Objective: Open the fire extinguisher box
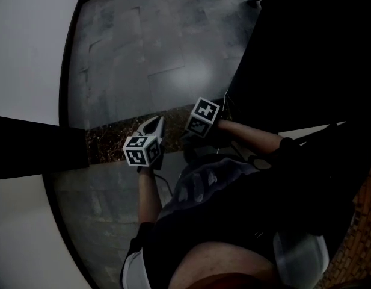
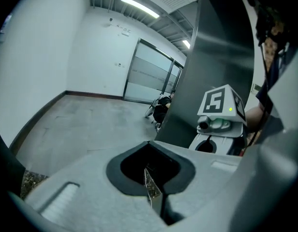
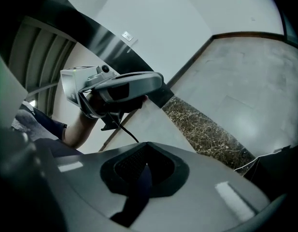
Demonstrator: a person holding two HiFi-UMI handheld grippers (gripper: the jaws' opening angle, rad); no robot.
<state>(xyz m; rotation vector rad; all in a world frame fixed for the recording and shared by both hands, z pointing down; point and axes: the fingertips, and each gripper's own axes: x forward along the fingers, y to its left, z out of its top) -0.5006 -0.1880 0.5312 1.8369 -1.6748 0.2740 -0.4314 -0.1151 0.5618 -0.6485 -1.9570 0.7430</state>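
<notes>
No word, number or brand is legible anywhere; only coded square patterns on the left marker cube [image 1: 142, 150] and the right marker cube [image 1: 204, 117].

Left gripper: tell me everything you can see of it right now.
The left gripper looks like light grey plastic and carries a white cube with black square markers. The person's left hand holds it in front of the body, over a dark speckled floor strip, pointing forward and down. Its jaws stand together with nothing between them. A dark cable trails from it.
</notes>
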